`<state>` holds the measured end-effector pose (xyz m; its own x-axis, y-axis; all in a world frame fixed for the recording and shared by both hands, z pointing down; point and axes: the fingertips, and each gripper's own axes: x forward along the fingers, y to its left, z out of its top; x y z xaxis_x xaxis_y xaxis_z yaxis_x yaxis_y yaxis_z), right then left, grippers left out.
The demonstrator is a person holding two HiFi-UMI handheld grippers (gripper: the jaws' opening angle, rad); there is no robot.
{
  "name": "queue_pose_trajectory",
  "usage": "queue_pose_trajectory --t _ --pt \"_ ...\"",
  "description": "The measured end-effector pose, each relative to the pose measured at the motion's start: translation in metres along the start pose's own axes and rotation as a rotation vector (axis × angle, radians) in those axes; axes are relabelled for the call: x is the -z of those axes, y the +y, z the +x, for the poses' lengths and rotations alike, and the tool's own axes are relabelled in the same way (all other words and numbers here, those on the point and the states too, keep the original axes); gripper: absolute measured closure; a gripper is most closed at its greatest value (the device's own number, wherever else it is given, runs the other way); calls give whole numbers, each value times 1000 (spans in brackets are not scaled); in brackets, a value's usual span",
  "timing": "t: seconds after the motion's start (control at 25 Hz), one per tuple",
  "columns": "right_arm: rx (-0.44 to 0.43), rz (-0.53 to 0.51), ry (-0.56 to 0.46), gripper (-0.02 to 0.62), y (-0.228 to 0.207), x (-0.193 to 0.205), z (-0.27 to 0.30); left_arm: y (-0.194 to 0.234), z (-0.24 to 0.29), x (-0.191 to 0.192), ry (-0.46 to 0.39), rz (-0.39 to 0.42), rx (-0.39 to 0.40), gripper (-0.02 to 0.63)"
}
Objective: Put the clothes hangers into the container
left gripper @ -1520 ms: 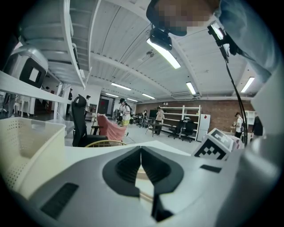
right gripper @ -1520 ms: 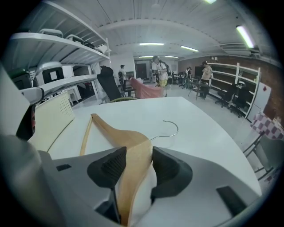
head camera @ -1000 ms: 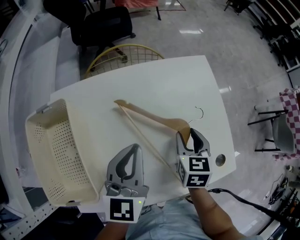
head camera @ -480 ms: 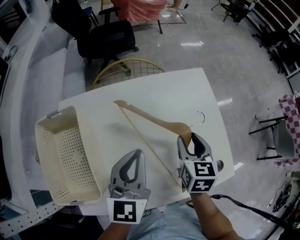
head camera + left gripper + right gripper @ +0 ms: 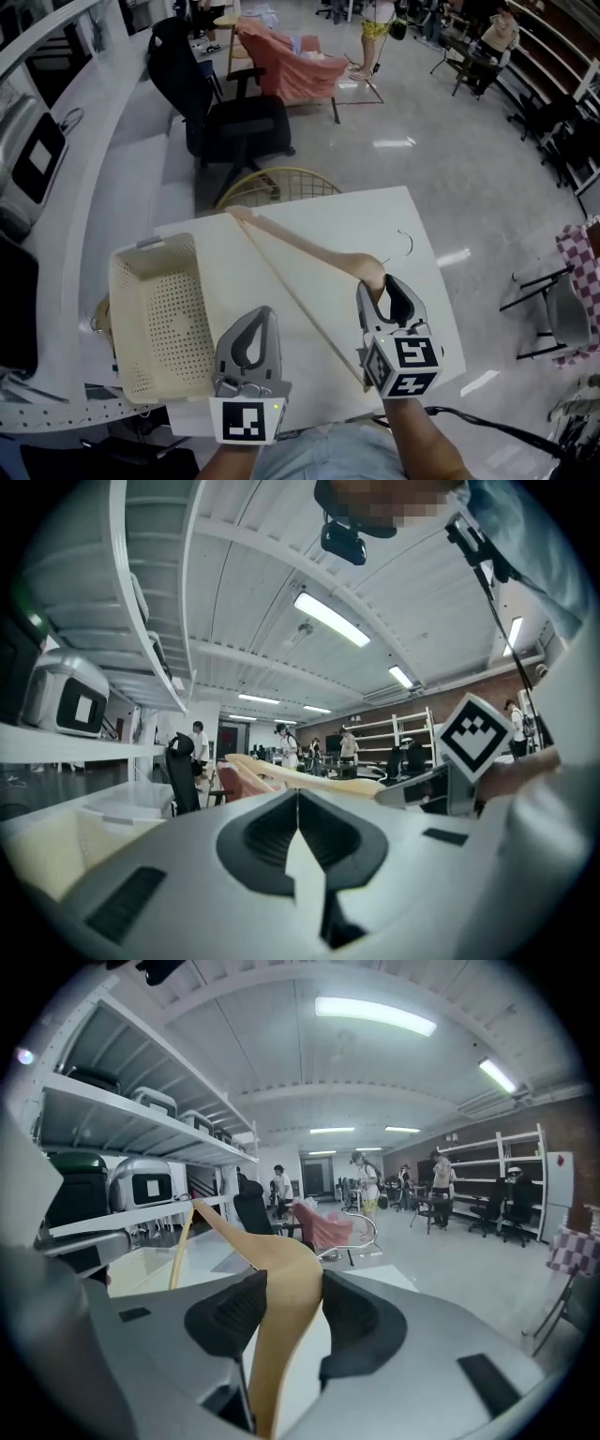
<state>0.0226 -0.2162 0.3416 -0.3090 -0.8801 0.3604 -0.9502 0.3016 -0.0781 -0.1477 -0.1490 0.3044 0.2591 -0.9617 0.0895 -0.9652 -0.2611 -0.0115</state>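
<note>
The right gripper's (image 5: 286, 1312) own view shows its jaws clamped on the wooden hanger (image 5: 281, 1279). The head view shows the hanger slanting over the bench (image 5: 375, 216) near the basket (image 5: 159, 319). The left gripper (image 5: 260, 314) points forward, jaws together, empty.

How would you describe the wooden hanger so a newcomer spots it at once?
At the white rectangular table, right of the cream perforated plastic basket, is a light brown wooden clothes hanger with a thin metal hook. It is the only hanger there, gripped at its neck by the right tongs.
</note>
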Motion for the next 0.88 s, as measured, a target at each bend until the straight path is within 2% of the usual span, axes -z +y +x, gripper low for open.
queue_pose_trajectory --t 0.2,0.36,0.64,0.88 --pt "-53 -37 -102 402 19 -40 -29 11 -27 -35 -85 37 -75 594" --pt "-117 -48 -167 402 18 -54 -66 -7 -61 -55 -136 89 -152 594" --pt "-192 -49 -185 402 13 -35 -131 -48 -128 -57 -146 147 -257 594" --pt "-244 -46 -144 402 16 -2 -165 -73 -178 -49 -119 144 -321 594"
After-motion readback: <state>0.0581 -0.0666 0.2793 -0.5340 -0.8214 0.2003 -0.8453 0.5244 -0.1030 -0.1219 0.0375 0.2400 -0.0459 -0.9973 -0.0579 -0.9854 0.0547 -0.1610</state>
